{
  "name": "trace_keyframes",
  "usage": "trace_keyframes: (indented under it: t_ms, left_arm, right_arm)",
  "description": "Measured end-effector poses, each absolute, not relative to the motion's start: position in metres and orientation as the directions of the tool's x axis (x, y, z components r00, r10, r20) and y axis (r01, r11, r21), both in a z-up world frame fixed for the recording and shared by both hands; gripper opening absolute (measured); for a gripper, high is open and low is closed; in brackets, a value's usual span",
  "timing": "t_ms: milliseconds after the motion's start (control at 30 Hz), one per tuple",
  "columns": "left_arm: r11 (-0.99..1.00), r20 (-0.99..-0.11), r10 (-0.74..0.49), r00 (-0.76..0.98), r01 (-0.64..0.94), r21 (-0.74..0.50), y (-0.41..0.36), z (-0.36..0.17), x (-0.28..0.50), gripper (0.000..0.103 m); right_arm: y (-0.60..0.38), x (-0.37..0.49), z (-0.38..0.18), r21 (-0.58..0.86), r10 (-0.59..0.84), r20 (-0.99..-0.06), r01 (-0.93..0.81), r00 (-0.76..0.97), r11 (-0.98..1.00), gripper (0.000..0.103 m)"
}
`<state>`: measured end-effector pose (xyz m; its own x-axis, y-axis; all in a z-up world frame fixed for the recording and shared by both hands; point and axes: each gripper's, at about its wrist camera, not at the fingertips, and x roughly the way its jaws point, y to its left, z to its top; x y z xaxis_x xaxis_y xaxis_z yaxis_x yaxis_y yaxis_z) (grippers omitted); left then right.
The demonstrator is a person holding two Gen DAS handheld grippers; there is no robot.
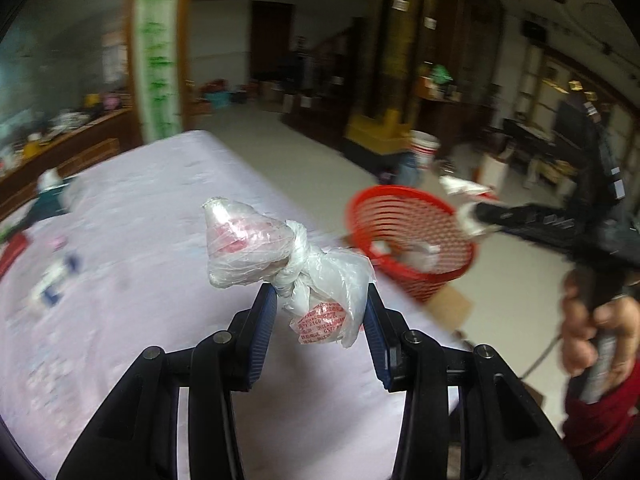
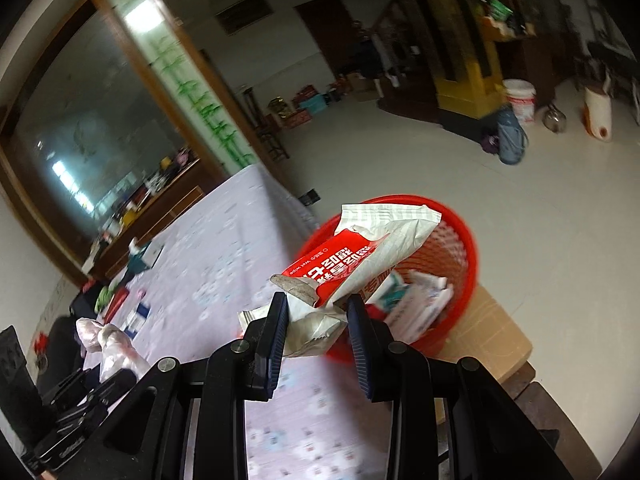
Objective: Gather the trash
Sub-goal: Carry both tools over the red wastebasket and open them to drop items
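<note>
Both grippers carry trash near the red basket (image 2: 452, 240).

The left gripper (image 1: 320, 308) pinches a knotted plastic bag (image 1: 280, 256) above the table (image 1: 140, 220), beside the basket; the right gripper (image 2: 316, 312) clamps a wet-wipe packet (image 2: 360, 256) over the basket's near rim. Only the right view shows wrappers (image 2: 420, 300) inside the basket and the cardboard (image 2: 492, 328) beneath it.

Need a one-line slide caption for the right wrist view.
Right gripper holds a red-and-white wet wipe packet near the red mesh basket.
</note>
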<state>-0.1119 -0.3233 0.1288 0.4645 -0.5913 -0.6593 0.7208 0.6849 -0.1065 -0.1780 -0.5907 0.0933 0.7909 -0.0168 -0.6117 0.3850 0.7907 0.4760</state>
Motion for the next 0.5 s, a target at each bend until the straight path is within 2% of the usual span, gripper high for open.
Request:
trace_keyframes:
  t_ms: [167, 300, 467, 500]
  left_arm:
    - [0.615, -0.681, -0.621, 0.389, 0.78, -0.116, -0.391, 0.128, -0.108, 0.042]
    - [0.596, -0.715, -0.614, 0.334, 0.791, -0.142, -0.441, 0.115, -0.094, 0.042]
    - [0.586, -0.745, -0.585, 0.321, 0.802, -0.114, -0.493, 0.095, -0.084, 0.042]
    - [0.587, -0.743, -0.585, 0.324, 0.802, -0.112, -0.498, 0.094, -0.083, 0.046]
  right_arm:
    - [-0.626, -0.18, 0.089, 0.496, -0.035, -0.612, 0.418, 0.79, 0.761, 0.033]
    - [-0.645, -0.182, 0.094, 0.505, -0.052, -0.597, 0.426, 0.8, 0.75, 0.033]
    - [-0.662, -0.182, 0.104, 0.5, -0.073, -0.583, 0.428, 0.809, 0.753, 0.033]
    - [-0.663, -0.182, 0.105, 0.501, -0.071, -0.582, 0.426, 0.81, 0.754, 0.033]
